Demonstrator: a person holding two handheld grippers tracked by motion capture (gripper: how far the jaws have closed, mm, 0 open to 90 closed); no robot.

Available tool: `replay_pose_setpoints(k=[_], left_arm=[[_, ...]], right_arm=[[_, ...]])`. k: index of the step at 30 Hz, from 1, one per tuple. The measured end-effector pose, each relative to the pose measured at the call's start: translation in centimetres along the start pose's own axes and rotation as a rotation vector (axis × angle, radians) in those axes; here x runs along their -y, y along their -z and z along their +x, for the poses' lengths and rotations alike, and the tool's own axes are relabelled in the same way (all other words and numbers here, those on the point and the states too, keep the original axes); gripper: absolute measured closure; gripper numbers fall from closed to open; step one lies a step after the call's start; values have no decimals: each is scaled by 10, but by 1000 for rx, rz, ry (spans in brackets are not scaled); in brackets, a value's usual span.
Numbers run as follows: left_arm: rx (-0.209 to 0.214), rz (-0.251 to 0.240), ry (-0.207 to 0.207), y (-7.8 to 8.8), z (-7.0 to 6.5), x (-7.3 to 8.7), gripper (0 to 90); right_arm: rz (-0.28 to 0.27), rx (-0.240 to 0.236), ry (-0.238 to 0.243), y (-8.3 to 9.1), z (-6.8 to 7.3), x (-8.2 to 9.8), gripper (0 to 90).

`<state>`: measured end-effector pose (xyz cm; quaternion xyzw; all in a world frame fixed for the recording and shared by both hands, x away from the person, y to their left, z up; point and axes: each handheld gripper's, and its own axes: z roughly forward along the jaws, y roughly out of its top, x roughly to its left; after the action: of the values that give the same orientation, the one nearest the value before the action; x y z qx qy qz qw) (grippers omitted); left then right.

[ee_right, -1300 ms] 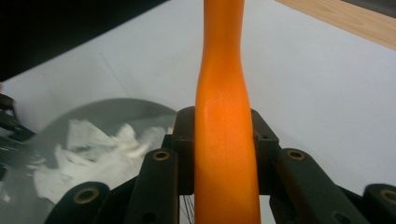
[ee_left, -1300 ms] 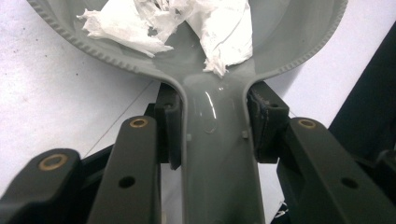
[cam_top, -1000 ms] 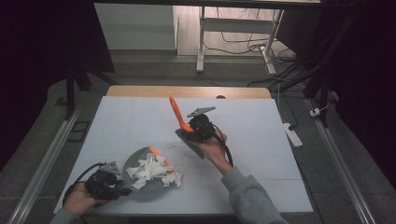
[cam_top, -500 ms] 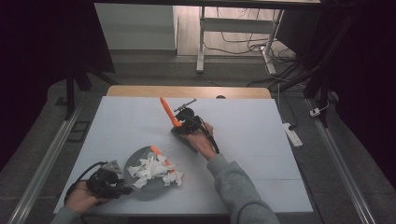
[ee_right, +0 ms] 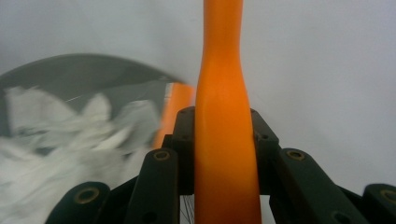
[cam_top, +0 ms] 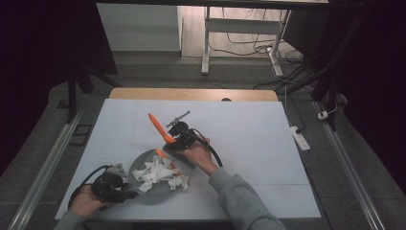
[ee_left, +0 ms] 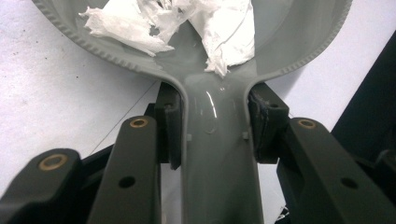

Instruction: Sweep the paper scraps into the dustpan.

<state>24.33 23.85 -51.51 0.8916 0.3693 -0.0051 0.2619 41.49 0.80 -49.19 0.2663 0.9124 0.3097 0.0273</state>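
No readable writing. Left gripper [cam_top: 125, 190] clamps grey dustpan [cam_top: 143, 165] handle, 7 o'clock on white table [cam_top: 249, 134]; right gripper [cam_top: 173, 139] clamps orange brush [cam_top: 159, 127]. Dark room.

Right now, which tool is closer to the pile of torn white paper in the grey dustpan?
Right. The right tool, clamped on the orange brush handle, sits at the pan's far rim beside the torn paper. The left tool grips the dustpan by its handle, farther from the paper.
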Motion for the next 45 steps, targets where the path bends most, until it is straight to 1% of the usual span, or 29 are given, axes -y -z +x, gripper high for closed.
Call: replay_pose_setpoints(k=[2,3,5,7,8,10,11,12,14,16,18,21,24,28,29,31,33,34,37,39,41,43,45], left_arm=[[0,3,0,-1,0,0,617],[1,3,0,-1,0,0,617],[0,4,2,-1,0,0,617],[0,4,-1,-1,0,0,617],[1,7,-3,-1,0,-1,617],[0,8,-3,-1,0,-1,617],[0,7,-2,-2,0,-1,617],[1,5,-2,-2,0,0,617],[0,8,-2,-2,0,-1,617],[-1,10,-2,-2,0,0,617],[1,11,-3,-3,1,0,617],[2,13,-4,-3,1,0,617],[4,12,-5,-3,0,0,617],[8,14,-5,-2,0,2,617],[9,14,-6,-2,0,3,617],[13,15,-6,-2,0,5,617],[15,16,-10,-1,-1,6,617],[16,15,-11,-1,-1,6,617],[18,18,-16,-1,-2,8,617],[17,18,-18,0,-3,8,617],[16,18,-20,0,-4,9,617],[15,18,-19,0,-5,9,616],[12,19,-20,0,-6,9,616]], right_arm=[[4,-20,23,-1,12,2,706],[0,-22,32,0,16,3,706],[-9,-45,38,2,22,5,706],[-26,-90,31,6,27,6,706],[-28,-102,37,8,31,7,705],[-45,-107,47,14,36,6,706],[-71,-118,54,19,36,5,705],[-99,-121,47,24,35,4,705],[-149,-102,38,36,31,2,705],[-194,-73,26,48,24,2,705],[-224,-49,11,58,16,2,705],[-244,-29,-7,68,7,6,705],[-251,-13,-23,74,0,11,705],[-249,4,-40,78,-4,21,705],[-249,5,-50,79,-5,25,705],[-253,-9,-63,81,-6,32,705],[-249,-31,-77,83,-5,39,704],[-246,-37,-76,84,-4,42,704],[-228,-19,-66,86,0,49,705],[-206,5,-72,83,0,53,705],[-181,27,-96,78,-3,57,705],[-165,36,-118,72,-5,60,705],[-153,37,-127,67,-5,62,705]])
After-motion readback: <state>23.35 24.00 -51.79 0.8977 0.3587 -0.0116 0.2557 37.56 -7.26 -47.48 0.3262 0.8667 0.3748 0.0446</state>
